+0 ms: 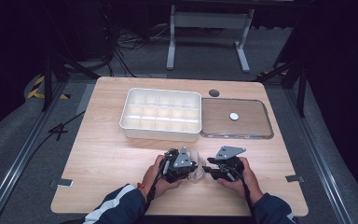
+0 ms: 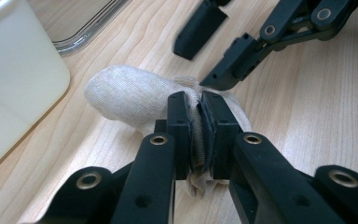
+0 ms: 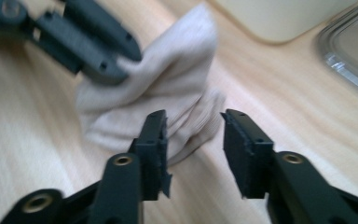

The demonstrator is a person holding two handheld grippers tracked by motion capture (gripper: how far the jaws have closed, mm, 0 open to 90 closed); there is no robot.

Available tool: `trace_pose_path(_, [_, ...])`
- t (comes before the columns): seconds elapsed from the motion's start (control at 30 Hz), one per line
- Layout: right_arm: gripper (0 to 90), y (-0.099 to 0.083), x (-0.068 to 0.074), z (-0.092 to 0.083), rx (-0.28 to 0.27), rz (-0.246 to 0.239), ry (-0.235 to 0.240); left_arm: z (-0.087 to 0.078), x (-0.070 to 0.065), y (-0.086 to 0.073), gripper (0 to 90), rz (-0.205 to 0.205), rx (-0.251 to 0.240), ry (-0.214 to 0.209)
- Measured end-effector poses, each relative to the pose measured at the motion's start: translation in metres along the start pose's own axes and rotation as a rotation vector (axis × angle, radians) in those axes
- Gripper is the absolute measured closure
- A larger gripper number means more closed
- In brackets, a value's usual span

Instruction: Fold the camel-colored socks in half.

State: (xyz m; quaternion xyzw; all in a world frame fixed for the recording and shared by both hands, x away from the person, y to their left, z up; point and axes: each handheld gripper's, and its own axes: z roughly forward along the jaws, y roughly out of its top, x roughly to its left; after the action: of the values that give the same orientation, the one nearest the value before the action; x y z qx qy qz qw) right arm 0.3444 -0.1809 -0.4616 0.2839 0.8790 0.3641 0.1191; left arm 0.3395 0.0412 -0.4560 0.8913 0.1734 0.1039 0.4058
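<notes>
The beige sock (image 2: 135, 95) lies bunched on the wooden table (image 1: 102, 154), near its front edge, between my two hands and in front of the white compartment tray (image 1: 161, 113). My left gripper (image 2: 196, 112) is clamped on the sock's ribbed edge: in the left gripper view the fabric is pinched flat between the two pads, with the jaws almost together. My right gripper (image 3: 193, 133) stands just beside the sock with its jaws apart; in the right gripper view one jaw overlaps the folded cloth, the other stands over bare wood, and neither pad presses on fabric. In the high view the left gripper (image 1: 182, 164) and the right gripper (image 1: 216, 170) point toward each other, with the sock (image 1: 196, 173) between their tips. A clear lid (image 1: 235, 119) lies flat, touching the tray's right side, with a small white disc (image 1: 234, 116) at its middle.
</notes>
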Motion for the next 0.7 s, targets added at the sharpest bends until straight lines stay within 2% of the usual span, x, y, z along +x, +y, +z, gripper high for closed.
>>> trace_pose_path(0.07, [64.9, -0.002, 0.004, 0.006, 0.037, -0.023, 0.008, 0.001, 0.0, 0.0, 82.3, -0.002, -0.003, -0.017])
trace_pose_path(0.1, [66.7, -0.003, 0.006, 0.008, 0.035, -0.029, 0.011, 0.001, -0.001, 0.0, 82.2, -0.004, -0.008, -0.027])
trace_pose_path(0.13, [67.2, -0.002, 0.007, 0.009, 0.038, -0.031, 0.016, 0.001, -0.001, 0.001, 82.0, 0.011, -0.003, -0.032])
trace_pose_path(0.2, [68.1, -0.002, 0.007, 0.009, 0.041, -0.031, 0.011, 0.003, -0.004, 0.001, 80.9, 0.004, -0.002, -0.044])
trace_pose_path(0.27, [71.0, -0.003, 0.007, 0.01, 0.033, -0.021, 0.02, 0.005, -0.008, 0.001, 78.7, 0.036, 0.016, -0.026])
trace_pose_path(0.37, [70.9, -0.002, 0.008, 0.009, 0.036, -0.03, 0.017, 0.007, -0.012, 0.001, 78.3, 0.054, 0.024, -0.018])
trace_pose_path(0.43, [70.6, -0.001, 0.007, 0.007, 0.036, -0.034, 0.004, 0.009, -0.014, 0.0, 78.3, 0.051, 0.024, -0.013])
trace_pose_path(0.53, [69.0, 0.003, -0.001, -0.003, -0.06, 0.005, -0.007, 0.01, -0.014, -0.001, 78.2, 0.041, 0.021, -0.018])
trace_pose_path(0.6, [65.7, 0.005, -0.004, -0.007, -0.124, 0.029, 0.005, 0.01, -0.014, -0.001, 78.3, 0.041, 0.02, -0.018])
trace_pose_path(0.7, [62.6, 0.01, -0.004, -0.007, -0.173, 0.036, 0.007, 0.011, -0.014, -0.002, 78.4, 0.034, 0.02, -0.018])
